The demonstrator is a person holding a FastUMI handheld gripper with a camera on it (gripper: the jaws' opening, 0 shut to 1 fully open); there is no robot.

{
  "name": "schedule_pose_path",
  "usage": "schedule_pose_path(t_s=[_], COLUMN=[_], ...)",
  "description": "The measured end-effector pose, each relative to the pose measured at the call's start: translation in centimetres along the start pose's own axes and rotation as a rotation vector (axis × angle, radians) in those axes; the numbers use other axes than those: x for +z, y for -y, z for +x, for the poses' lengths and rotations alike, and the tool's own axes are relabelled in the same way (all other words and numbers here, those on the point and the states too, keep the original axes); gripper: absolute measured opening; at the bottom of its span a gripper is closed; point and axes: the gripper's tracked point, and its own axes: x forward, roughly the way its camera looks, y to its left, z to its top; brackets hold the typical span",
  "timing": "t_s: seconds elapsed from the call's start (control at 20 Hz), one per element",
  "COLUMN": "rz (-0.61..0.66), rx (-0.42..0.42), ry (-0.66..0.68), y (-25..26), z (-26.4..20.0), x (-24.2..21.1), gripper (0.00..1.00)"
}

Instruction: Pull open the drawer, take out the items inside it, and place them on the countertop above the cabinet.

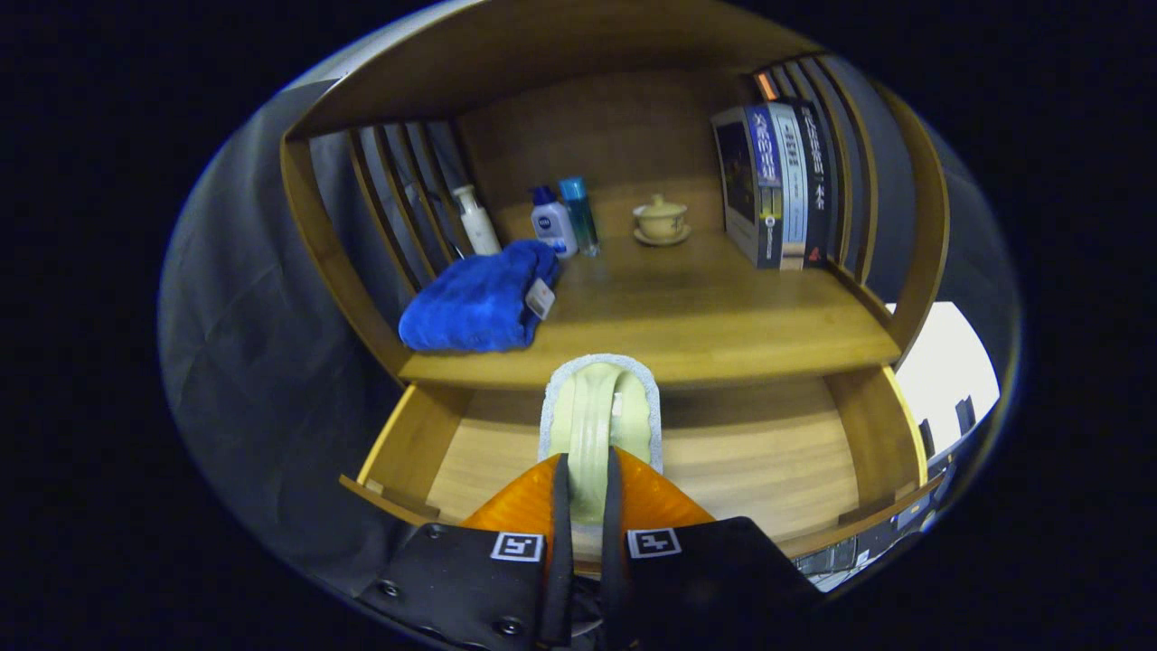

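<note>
A bamboo-toned wooden shelf unit (633, 117) stands against dark cloth walls (244, 325), its side panels made of curved vertical slats (407, 194) with the cloth showing between them. A solid wooden back panel (615, 136) closes the rear, and a curved board roofs the top. Off to the right, past the unit's side, a bright white patch (945, 371) glows, too washed out to make out. The lighting is dim and warm on the wood.

On the countertop (687, 316) are counted one blue towel (479, 303); three bottles (533, 221) behind it; one lidded cup (661, 217) on one saucer (663, 237); three upright books (779, 185); one slipper (600, 425) is pinched by the gripper (587, 475) over one open drawer (768, 452).
</note>
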Motion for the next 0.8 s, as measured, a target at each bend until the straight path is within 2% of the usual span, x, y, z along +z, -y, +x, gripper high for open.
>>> schedule_pose_path(t_s=[0.25,0.4,0.5,0.8], rz=[-0.02,-0.024,-0.022,0.038], rx=[-0.001,-0.034,-0.079,-0.108], ry=[0.109,0.129,0.098,-0.021], y=[-0.6,-0.2,1.2,3.1], z=[0.3,2.6,4.7,10.3], x=[7.4,10.4,11.0,10.8], gripper=[0.2,0.2,0.2,0.21])
